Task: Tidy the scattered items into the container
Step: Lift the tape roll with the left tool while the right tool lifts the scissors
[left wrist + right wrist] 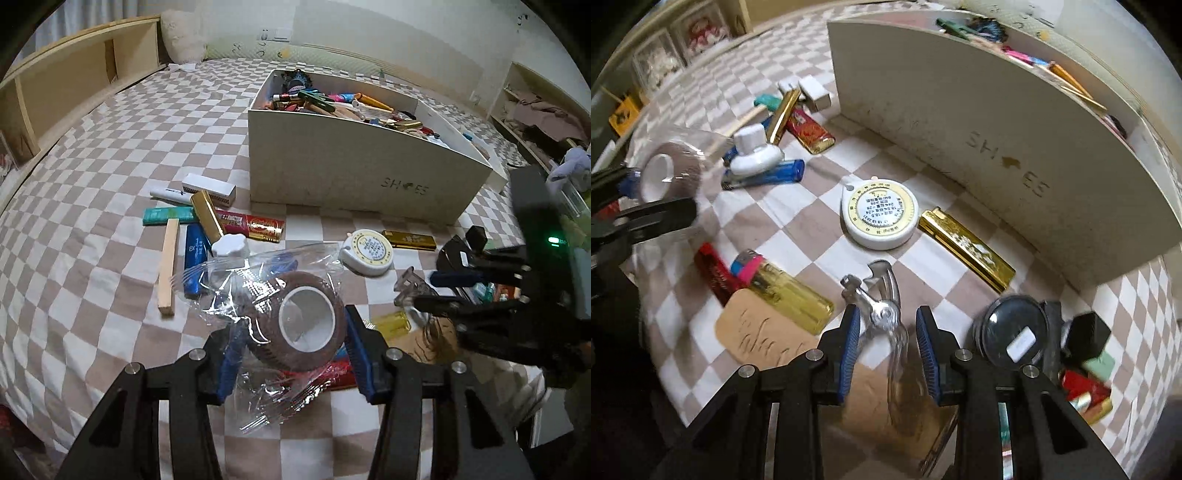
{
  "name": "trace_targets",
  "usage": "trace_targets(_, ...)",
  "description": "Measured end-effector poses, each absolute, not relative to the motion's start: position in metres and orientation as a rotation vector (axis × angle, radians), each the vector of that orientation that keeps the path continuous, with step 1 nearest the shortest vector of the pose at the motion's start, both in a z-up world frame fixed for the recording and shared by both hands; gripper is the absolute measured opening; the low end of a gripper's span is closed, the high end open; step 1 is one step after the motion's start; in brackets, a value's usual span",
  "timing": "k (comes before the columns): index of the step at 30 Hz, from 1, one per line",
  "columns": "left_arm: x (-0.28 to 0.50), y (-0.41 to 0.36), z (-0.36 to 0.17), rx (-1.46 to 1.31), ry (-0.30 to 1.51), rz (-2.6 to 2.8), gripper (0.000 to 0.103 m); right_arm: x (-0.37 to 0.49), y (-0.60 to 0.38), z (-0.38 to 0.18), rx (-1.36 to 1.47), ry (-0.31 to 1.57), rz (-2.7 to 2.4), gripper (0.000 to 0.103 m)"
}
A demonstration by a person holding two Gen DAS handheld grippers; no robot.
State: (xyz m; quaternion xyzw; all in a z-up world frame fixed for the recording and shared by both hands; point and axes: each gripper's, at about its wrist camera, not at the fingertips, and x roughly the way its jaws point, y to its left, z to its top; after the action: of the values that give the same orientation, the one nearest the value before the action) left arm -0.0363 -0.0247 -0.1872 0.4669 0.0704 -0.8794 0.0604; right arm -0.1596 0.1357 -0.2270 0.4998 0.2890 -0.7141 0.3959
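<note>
I am holding the bagged tape roll [306, 317] in my left gripper [291, 354]. My right gripper [886, 347], jaws narrow, is gripping a clear claw clip [886, 310] beside the white box [1015, 155].

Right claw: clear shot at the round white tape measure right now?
Probably not yet: the right claw is shut on a clear clip. The tape measure lies uncovered just beyond it.

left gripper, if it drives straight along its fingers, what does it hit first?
Left gripper is shut on the bagged brown tape roll. Straight ahead, probably the bedspread beside the white tape measure; depth unclear.
</note>
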Motion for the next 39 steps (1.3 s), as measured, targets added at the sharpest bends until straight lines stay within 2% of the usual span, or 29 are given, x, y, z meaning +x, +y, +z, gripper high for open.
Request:
trace_targets(3, -0.034, -0.026, -0.188, 1.415, 0.217, -2.670, 0.051, -0.159, 0.124, -0.238, 1.274, 0.810, -1.774, 0.033)
trace_targets(4, -0.033, -0.027, -0.189, 1.416, 0.220, -2.672, 0.051, -0.160, 0.121, -0.242, 1.288, 0.833, -1.763, 0.037)
trace_targets(7, -0.032, -0.030, -0.190, 1.423, 0.229, -2.676, 0.051, -0.170, 0.122, -0.246, 1.322, 0.818, -1.833, 0.071)
trace_targets(8, -0.032, -0.031, -0.191, 1.424, 0.232, -2.678, 0.051, -0.173, 0.125, -0.247, 1.337, 0.790, -1.845, 0.072)
trace_targets(10, -0.030, -0.033, -0.190, 1.421, 0.237, -2.679, 0.051, -0.175, 0.129, -0.246, 1.347, 0.742, -1.853, 0.072)
trace_targets(11, -0.029, -0.035, -0.190, 1.419, 0.242, -2.679, 0.051, -0.173, 0.129, -0.245, 1.331, 0.748, -1.854, 0.066)
trace_targets(12, -0.028, -0.037, -0.190, 1.417, 0.251, -2.678, 0.051, -0.169, 0.128, -0.243, 1.311, 0.756, -1.849, 0.059)
trace_targets(13, -0.027, -0.040, -0.190, 1.416, 0.262, -2.677, 0.051, -0.165, 0.126, -0.241, 1.296, 0.763, -1.842, 0.044)
trace_targets(14, -0.027, -0.042, -0.190, 1.415, 0.273, -2.677, 0.051, -0.160, 0.123, -0.239, 1.285, 0.770, -1.836, 0.034)
trace_targets(15, -0.026, -0.043, -0.190, 1.414, 0.287, -2.678, 0.051, -0.158, 0.121, -0.237, 1.294, 0.746, -1.824, 0.033)
trace_targets(18, -0.024, -0.047, -0.187, 1.407, 0.334, -2.690, 0.051, -0.158, 0.122, -0.226, 1.344, 0.582, -1.782, 0.030)
trace_targets(20, -0.022, -0.048, -0.185, 1.396, 0.336, -2.698, 0.051, -0.157, 0.123, -0.215, 1.337, 0.536, -1.787, 0.030)
trace_targets(31, -0.020, -0.042, -0.167, 1.390, 0.299, -2.753, 0.051, -0.154, 0.135, -0.159, 1.269, 0.471, -1.860, 0.030)
trace_targets(39, -0.024, -0.036, -0.126, 1.300, 0.258, -2.816, 0.051, -0.150, 0.136, -0.122, 1.189, 0.420, -1.899, 0.030)
